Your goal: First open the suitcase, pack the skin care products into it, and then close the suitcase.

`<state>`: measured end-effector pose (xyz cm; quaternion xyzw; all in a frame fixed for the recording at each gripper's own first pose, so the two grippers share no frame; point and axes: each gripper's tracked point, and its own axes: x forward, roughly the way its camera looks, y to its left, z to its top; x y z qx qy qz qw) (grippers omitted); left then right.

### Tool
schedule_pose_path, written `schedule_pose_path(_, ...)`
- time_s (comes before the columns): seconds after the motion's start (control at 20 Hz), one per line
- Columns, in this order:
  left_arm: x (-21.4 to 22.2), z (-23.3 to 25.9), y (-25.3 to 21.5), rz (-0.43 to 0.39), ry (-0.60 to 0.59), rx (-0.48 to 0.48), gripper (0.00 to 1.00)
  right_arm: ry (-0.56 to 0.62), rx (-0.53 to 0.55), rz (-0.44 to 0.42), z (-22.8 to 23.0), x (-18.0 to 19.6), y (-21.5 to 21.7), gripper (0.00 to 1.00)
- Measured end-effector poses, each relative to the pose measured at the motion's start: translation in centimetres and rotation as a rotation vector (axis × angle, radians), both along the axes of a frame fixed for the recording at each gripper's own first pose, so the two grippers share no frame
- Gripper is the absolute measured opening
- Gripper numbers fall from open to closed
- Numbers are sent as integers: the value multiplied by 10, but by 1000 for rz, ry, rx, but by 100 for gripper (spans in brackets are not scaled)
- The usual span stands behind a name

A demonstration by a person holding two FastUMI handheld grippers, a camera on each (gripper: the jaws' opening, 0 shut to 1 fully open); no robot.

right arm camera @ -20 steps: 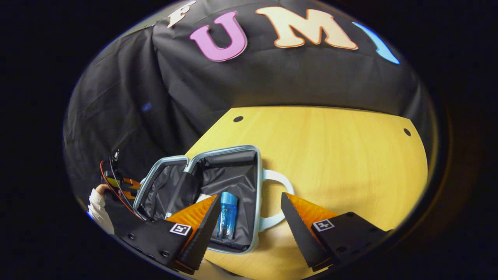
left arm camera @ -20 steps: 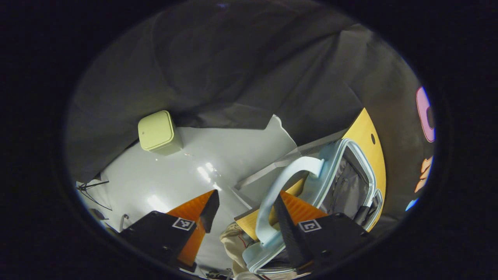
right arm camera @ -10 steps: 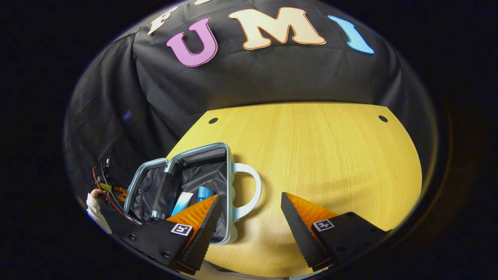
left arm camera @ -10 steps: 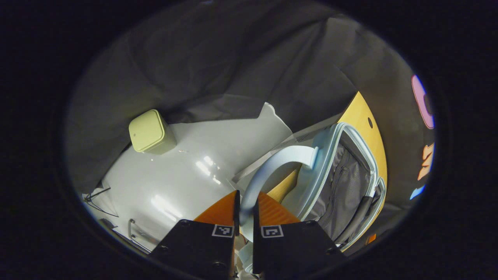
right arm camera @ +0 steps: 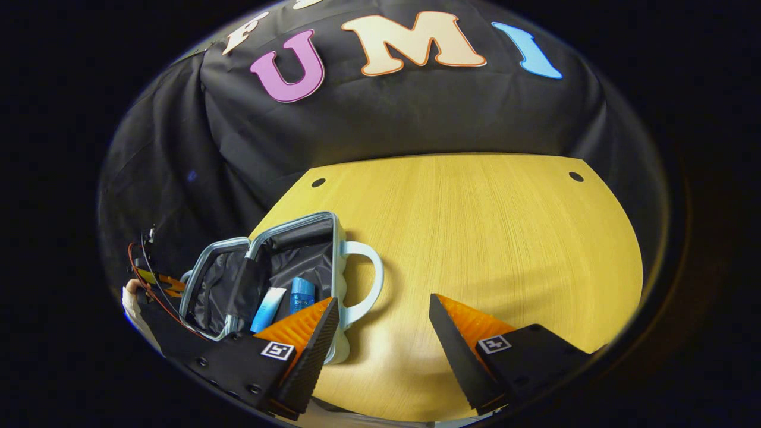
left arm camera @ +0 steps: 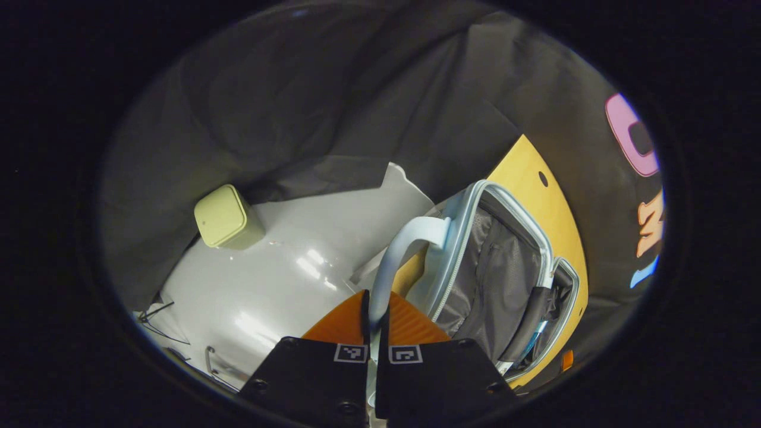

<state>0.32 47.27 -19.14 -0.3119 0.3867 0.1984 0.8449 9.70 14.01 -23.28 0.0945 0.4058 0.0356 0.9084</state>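
Note:
The light blue suitcase (right arm camera: 333,238) lies open on the left part of the wooden table (right arm camera: 475,238), showing its grey lining. Inside rest a white and blue tube (right arm camera: 267,309) and a blue bottle (right arm camera: 302,294). My right gripper (right arm camera: 383,298) hangs open above the table, just right of the case, near its base handle (right arm camera: 368,279). In the left gripper view the lid (left arm camera: 493,261) stands partly raised. My left gripper (left arm camera: 376,295) is shut on the lid's pale blue handle (left arm camera: 404,238). That gripper (right arm camera: 160,282) and a hand also show beyond the case's left side.
A pale green lidded bin (left arm camera: 226,217) stands on the glossy white floor (left arm camera: 285,279) left of the table. Black cloth hangs behind the table on all sides. The table's right half (right arm camera: 535,249) is bare wood with two small holes near the back.
My left gripper closed on the lid's handle and has tilted the lid up. My right gripper has drawn back to the right, off the open case.

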Motion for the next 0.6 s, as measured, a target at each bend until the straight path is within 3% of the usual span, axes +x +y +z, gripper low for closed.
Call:
schedule_pose_path(0.3, -8, 88, -37, -26, -72, 123, 0, -3, 52, -9, -2, -6, -38, 96)
schedule_pose_path(0.6, 3, 174, -111, -119, -135, 286, 0, -22, 47, -53, 5, -10, -123, 95)
